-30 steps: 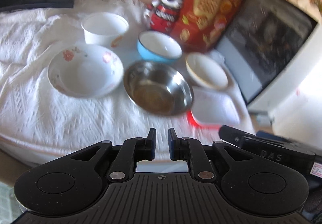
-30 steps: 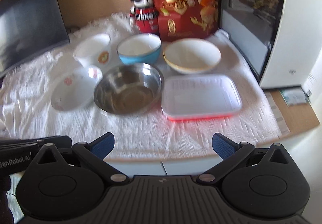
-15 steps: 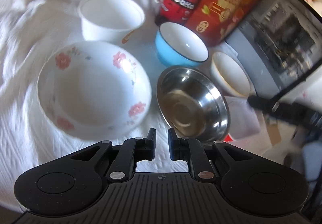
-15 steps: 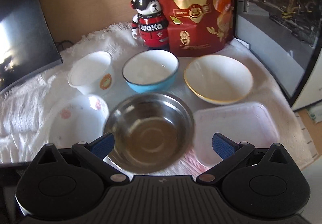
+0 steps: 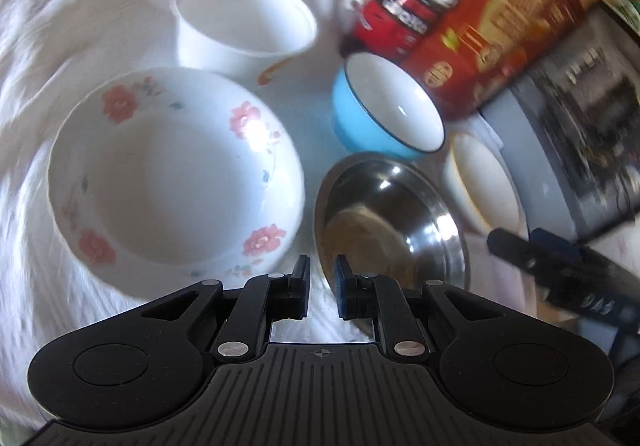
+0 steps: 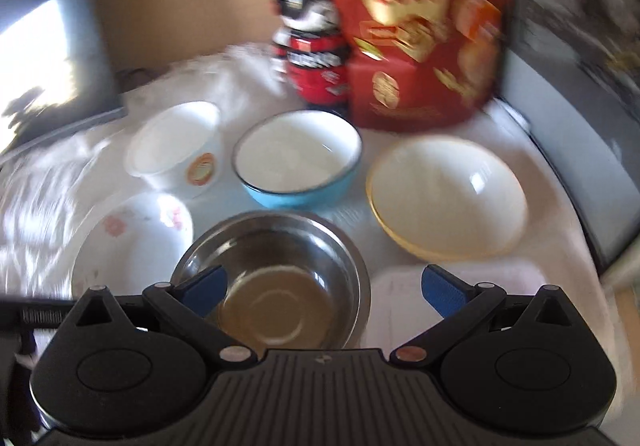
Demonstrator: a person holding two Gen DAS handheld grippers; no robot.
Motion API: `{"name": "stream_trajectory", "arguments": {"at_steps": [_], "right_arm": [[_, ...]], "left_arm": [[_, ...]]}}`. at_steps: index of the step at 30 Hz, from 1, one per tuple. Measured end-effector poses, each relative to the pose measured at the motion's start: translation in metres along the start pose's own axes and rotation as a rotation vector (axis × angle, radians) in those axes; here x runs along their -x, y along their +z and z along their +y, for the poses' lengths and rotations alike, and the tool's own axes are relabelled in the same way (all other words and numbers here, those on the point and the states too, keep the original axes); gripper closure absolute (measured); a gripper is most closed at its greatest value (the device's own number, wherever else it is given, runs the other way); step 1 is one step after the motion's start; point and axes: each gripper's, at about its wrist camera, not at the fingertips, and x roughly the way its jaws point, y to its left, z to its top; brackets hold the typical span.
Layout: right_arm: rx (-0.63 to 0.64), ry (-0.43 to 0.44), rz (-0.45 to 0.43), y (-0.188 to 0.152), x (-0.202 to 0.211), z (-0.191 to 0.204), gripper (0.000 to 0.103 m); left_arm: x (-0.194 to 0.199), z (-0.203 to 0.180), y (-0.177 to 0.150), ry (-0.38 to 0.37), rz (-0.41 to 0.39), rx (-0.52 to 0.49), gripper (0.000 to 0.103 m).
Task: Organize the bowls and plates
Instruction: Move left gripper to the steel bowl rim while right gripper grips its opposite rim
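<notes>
Several dishes sit on a white cloth (image 5: pixel 36 57). A flowered white bowl (image 5: pixel 172 173) lies at the left, a steel bowl (image 5: pixel 388 221) beside it, a blue bowl (image 5: pixel 384 113) and a plain white tub (image 5: pixel 244 21) behind them. My left gripper (image 5: pixel 322 278) is shut with nothing in it, hovering over the cloth between the flowered and steel bowls. In the right wrist view my right gripper (image 6: pixel 322 286) is open, its blue pads on either side of the steel bowl (image 6: pixel 276 286) and above it. A cream bowl (image 6: pixel 444 193) and a shallow rectangular tray (image 6: pixel 472 286) lie to the right.
A panda figurine (image 6: pixel 312 45) and a red snack bag (image 6: pixel 420 21) stand at the back. A grey appliance (image 5: pixel 580 133) borders the right side, a dark screen (image 6: pixel 44 57) the left. The right gripper's arm (image 5: pixel 560 266) shows at the left wrist view's right edge.
Both grippers have come closer and lower over the dishes. The left one now hangs near the flowered and steel bowls; the right one has advanced over the steel bowl. Neither has changed its opening.
</notes>
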Motion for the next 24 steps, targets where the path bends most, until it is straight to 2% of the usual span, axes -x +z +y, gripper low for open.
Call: {"name": "stream_trajectory", "arguments": {"at_steps": [3, 8, 10, 13, 15, 19, 24], "right_arm": [[0.061, 0.077, 0.006, 0.005, -0.011, -0.01, 0.0], [0.13, 0.237, 0.064, 0.013, -0.028, -0.018, 0.0], [0.17, 0.265, 0.079, 0.015, -0.035, -0.015, 0.007], [0.219, 0.286, 0.111, 0.014, -0.049, -0.012, 0.019], [0.232, 0.306, 0.145, 0.016, -0.059, -0.013, 0.026], [0.242, 0.297, 0.161, 0.02, -0.068, -0.015, 0.027], [0.296, 0.277, 0.164, 0.027, -0.078, -0.011, 0.027]], "left_arm": [[0.004, -0.01, -0.009, 0.027, -0.048, -0.015, 0.089], [0.0, -0.005, -0.021, 0.091, -0.061, 0.117, 0.089], [0.001, -0.004, -0.025, 0.093, -0.074, 0.149, 0.089], [0.001, -0.005, -0.029, 0.059, -0.095, 0.199, 0.089], [0.0, -0.01, -0.03, 0.066, -0.102, 0.195, 0.088], [-0.006, -0.014, -0.032, 0.117, -0.099, 0.198, 0.088], [-0.013, -0.016, -0.031, 0.137, -0.102, 0.212, 0.088]]}}
